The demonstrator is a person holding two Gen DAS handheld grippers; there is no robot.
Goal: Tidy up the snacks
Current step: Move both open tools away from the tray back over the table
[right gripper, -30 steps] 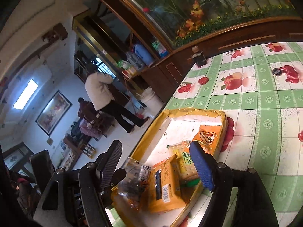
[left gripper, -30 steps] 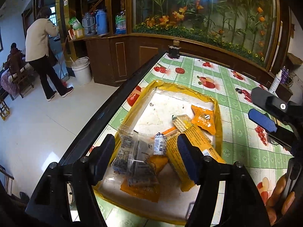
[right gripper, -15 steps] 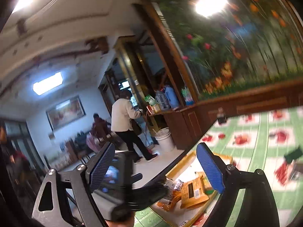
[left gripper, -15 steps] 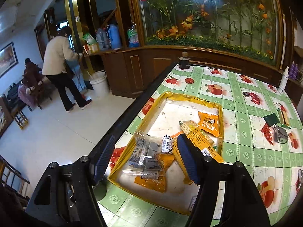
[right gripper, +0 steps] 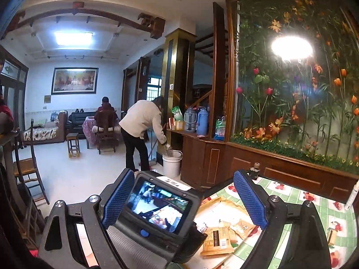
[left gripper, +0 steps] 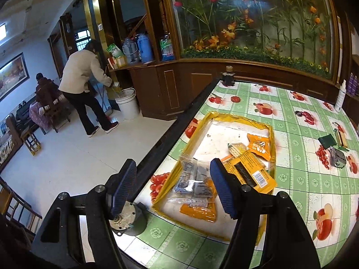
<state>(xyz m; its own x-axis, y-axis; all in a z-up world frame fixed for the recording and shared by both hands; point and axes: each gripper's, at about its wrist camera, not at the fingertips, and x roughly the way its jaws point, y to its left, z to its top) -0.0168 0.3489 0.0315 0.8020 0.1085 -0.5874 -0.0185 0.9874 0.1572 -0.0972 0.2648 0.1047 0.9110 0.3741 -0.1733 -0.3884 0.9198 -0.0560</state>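
Observation:
A yellow-rimmed tray (left gripper: pixel 272 148) lies on the green fruit-print tablecloth (left gripper: pixel 298 204). It holds several snack packets: a large orange pack (left gripper: pixel 249 170), a small orange bag (left gripper: pixel 259 145), a biscuit stick (left gripper: pixel 235 149) and clear wrappers (left gripper: pixel 193 183). My left gripper (left gripper: pixel 172 188) hangs open above the tray's near left corner, gripping nothing. My right gripper (right gripper: pixel 182 199) is open too, held higher and nearly level; the left gripper's camera screen (right gripper: pixel 157 206) shows between its fingers. The tray (right gripper: pixel 211 201) and orange pack (right gripper: pixel 216 239) sit low in that view.
Loose packets lie on the cloth right of the tray: a dark green one (left gripper: pixel 326 139), a striped stick (left gripper: pixel 341 137) and a silver one (left gripper: pixel 337 159). A grey metal cylinder (left gripper: pixel 130 219) stands at the table's left edge. A person (left gripper: pixel 83 89) bends over a white bucket (left gripper: pixel 126 105).
The right gripper rose away from the tray and rolled, its view swinging up to the room, jaws a little wider. The left gripper drew back and up. The right gripper left the left view.

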